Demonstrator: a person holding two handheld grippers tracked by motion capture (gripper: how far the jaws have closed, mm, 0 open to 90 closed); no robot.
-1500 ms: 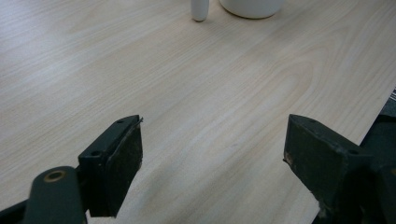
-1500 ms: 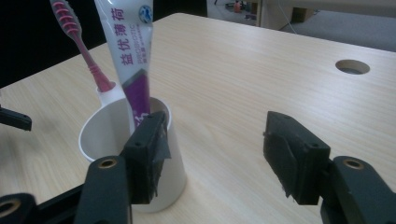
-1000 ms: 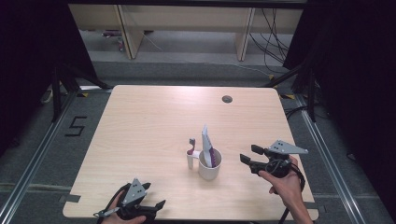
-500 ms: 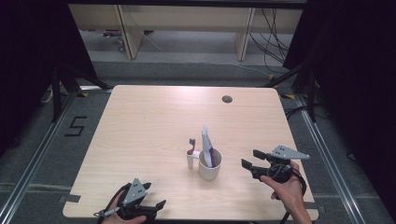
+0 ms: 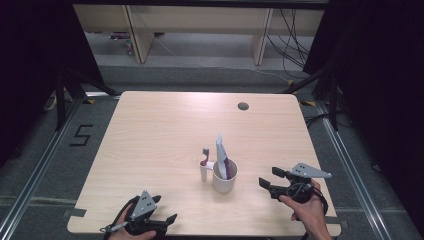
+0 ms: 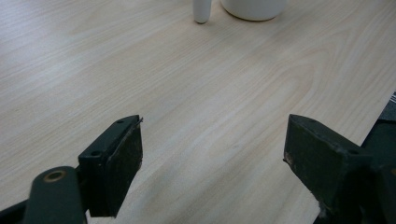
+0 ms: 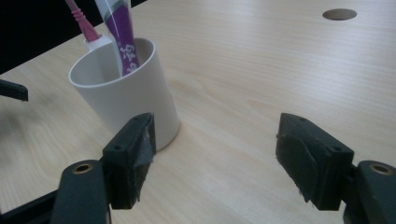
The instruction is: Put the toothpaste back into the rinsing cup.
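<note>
The right gripper (image 5: 271, 178) sat low over the table's near right part, its jaws spread wide with nothing between them; they had just been opening further. In the right gripper view its own left jaw stood just in front of the white cup (image 7: 123, 100), near it but, as far as I could tell, not pressing on it. The cup (image 5: 224, 175) stood upright on the light wooden table (image 5: 160, 130), a little toward the person's side of the middle. A purple-and-white toothpaste tube (image 5: 221, 155) leaned in it, and a pink-handled toothbrush (image 7: 80, 21) rose beside the tube. The cup's white handle (image 5: 204, 171) stuck out on its far side from the right gripper.

The left gripper (image 5: 162, 220) lay at the near edge, well apart from the cup, its jaws also wide apart over bare wood. A round hole (image 5: 243, 106) marked the table's far side.
</note>
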